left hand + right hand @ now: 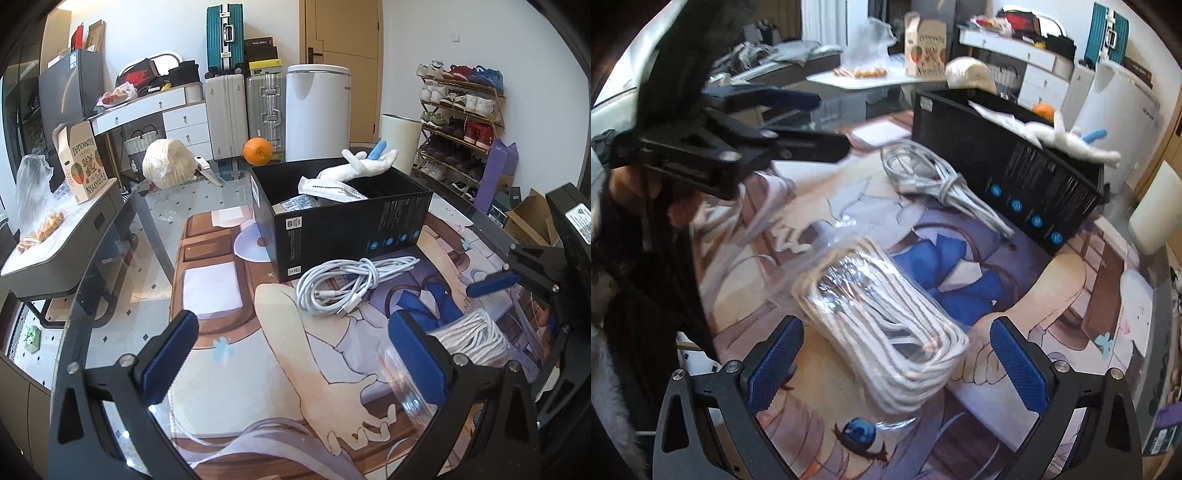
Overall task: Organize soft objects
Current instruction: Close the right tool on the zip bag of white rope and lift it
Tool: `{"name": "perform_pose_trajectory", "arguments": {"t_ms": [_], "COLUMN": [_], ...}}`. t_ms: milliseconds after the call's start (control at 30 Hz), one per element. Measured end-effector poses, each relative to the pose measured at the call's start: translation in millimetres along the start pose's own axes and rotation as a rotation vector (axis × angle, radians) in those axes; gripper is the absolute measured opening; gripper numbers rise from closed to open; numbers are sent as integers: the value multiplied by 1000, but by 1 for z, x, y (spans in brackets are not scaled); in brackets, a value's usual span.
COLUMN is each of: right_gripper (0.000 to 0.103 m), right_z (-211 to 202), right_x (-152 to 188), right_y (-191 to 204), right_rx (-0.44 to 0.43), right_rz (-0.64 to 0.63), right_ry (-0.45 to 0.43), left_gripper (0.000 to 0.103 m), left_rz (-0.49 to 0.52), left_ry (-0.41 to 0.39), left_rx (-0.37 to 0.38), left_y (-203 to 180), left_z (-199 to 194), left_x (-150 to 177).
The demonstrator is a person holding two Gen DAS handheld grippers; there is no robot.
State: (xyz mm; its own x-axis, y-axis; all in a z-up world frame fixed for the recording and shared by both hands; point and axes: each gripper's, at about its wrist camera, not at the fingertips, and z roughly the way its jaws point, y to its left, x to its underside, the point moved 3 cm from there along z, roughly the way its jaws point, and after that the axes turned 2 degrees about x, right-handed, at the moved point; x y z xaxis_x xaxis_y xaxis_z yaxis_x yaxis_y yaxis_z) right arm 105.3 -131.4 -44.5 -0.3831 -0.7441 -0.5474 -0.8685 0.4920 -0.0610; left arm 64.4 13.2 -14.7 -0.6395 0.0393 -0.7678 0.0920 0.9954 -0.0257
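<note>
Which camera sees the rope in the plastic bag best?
The right wrist view: the bagged rope lies whole in the middle, between the open right claw. The left wrist view shows only one end, partly hidden behind a blue pad.

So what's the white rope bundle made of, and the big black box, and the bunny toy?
The white braided rope bundle looks like cotton cord, matte, inside a shiny crinkly clear plastic bag. The big black printed box seems to be smooth cardboard, with straight folded edges. The white floppy plush toy in the box looks like fuzzy fabric, probably stuffed.
</note>
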Motion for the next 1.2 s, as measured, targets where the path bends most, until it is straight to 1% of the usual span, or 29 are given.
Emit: {"name": "perform_pose_trajectory", "arguments": {"t_ms": [33, 67, 200, 267, 367, 533, 567, 600, 633, 667, 700, 800, 867, 1067, 1200], "right_gripper": [102, 102, 102, 102, 102, 102, 98, 89, 83, 71, 61, 51, 49, 48, 48], "right_z": [5, 6, 16, 21, 24, 27, 26, 27, 27, 25, 22, 16, 12, -8, -29], "right_x": [-1, -3, -11, -14, -20, -22, -22, -21, -18, -17, -18, -15, -14, -10, -1], "right_y": [0, -1, -11, -15, -14, -11, -12, -13, -14, -15, -15, -16, -16, -16, -30], "right_rx": [19, 31, 61, 73, 69, 22, 21, 18, 12, 5, 6, 0, -1, 5, 17], "right_rz": [2, 4, 75, 89, 78, 81, 83, 88, 94, 97, 93, 85, 77, 65, 92], "right_ry": [17, 16, -16, -13, -12, -1, -3, -4, -2, -7, -16, -24, -28, -75, -114], "left_gripper": [103, 103, 103, 103, 103, 103, 103, 103, 103, 103, 103, 103, 103, 103, 103], "left_rz": [-3, -7, -16, -23, -39, -40, -40, -40, -40, -39, -38, -39, -40, -28, 7], "left_ry": [2, 4, 9, 15, 26, 28, 32, 35, 37, 39, 41, 44, 48, 83, 90], "left_rx": [0, 2, -5, -9, -18, -10, -7, -4, -2, -1, 0, -2, 2, 11, 25], "left_y": [1, 1, 5, 8, 13, 11, 11, 10, 10, 10, 9, 9, 9, 3, -8], "left_z": [1, 1, 3, 4, 7, 10, 11, 12, 13, 13, 14, 15, 16, 29, 35], "left_x": [0, 0, 1, 2, 2, -1, -1, -1, -1, -1, -1, -1, -2, -4, -8]}}
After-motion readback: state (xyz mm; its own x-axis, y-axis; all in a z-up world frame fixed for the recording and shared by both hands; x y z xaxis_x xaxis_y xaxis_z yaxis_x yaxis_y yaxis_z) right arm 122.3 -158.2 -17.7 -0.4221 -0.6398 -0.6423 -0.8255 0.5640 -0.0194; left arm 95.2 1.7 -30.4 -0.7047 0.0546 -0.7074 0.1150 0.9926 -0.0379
